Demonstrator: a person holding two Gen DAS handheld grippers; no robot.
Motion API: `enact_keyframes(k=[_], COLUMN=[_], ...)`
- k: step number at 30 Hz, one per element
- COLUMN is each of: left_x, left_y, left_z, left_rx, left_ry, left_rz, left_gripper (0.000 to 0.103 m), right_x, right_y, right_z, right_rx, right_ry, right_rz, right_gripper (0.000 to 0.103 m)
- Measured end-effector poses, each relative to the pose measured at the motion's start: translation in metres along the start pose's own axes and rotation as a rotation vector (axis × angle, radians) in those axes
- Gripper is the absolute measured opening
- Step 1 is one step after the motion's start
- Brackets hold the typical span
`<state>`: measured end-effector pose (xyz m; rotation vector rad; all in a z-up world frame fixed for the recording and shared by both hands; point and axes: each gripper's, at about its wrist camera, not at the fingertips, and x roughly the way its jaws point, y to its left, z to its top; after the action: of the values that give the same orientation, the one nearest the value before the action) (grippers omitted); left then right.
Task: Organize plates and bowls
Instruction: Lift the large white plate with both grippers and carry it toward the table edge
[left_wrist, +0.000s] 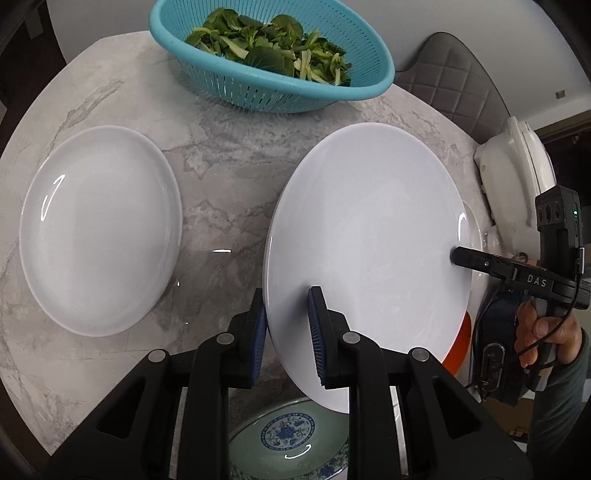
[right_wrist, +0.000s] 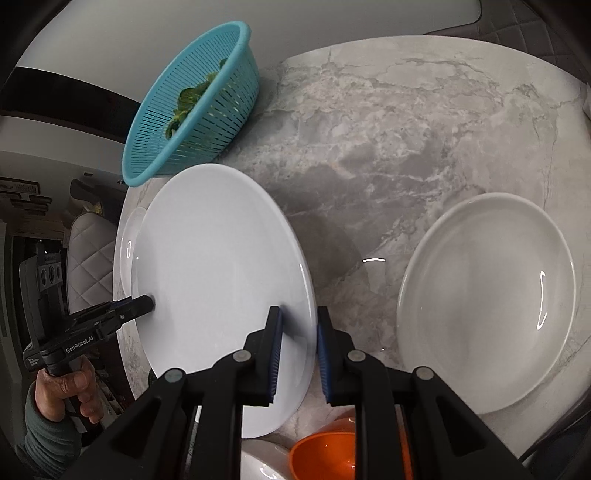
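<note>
Right now I am carrying one white plate (left_wrist: 369, 251) with both grippers, each set of fingers pinching an opposite edge. My left gripper (left_wrist: 288, 339) is closing its blue pads on the rim nearest it, one finger under, one over; my right gripper (right_wrist: 299, 354) is doing the same on the far rim. The plate is hanging tilted above the desk (left_wrist: 229, 177), and a second white rim is peeking out just behind it, so I may be lowering onto a stack; I cannot tell how close the two are.

To the left of my left fingers a second plate (left_wrist: 99, 229) is lying flat on the desk. Ahead of the fingers the colander (left_wrist: 269, 55) of greens is sitting well apart. Below my left fingers a patterned bowl (left_wrist: 288, 439) is showing, and an orange bowl (right_wrist: 328, 454) is sitting under my right fingers.

I am judging that the step needs both grips kept even: levelling the plate first, moving both hands together so neither rim slips from the pads, and keeping it high enough to pass over the bowls beneath.
</note>
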<state>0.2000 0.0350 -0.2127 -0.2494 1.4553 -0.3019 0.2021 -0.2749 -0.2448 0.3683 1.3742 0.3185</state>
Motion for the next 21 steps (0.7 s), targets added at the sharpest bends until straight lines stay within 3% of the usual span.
enact_keyframes(k=[5, 10, 21], left_x=[-0.037, -0.075, -0.127], left_y=[-0.003, 0.003, 0.062], left_z=[-0.024, -0.072, -0.226], left_rx=[0.013, 0.026, -0.013], left_ry=[-0.018, -0.034, -0.047], left_rz=[-0.004, -0.011, 0.005], left_gripper=[0.020, 0.020, 0.021], right_x=[-0.024, -0.037, -0.019], right_y=[0.025, 0.056, 0.128], right_z=[-0.016, -0.051, -0.168], right_rx=[-0.018, -0.030, -0.042], right_ry=[-0.029, -0.047, -0.038], right_rz=[0.006, 0.015, 0.044], right_gripper=[0.020, 0.019, 0.018])
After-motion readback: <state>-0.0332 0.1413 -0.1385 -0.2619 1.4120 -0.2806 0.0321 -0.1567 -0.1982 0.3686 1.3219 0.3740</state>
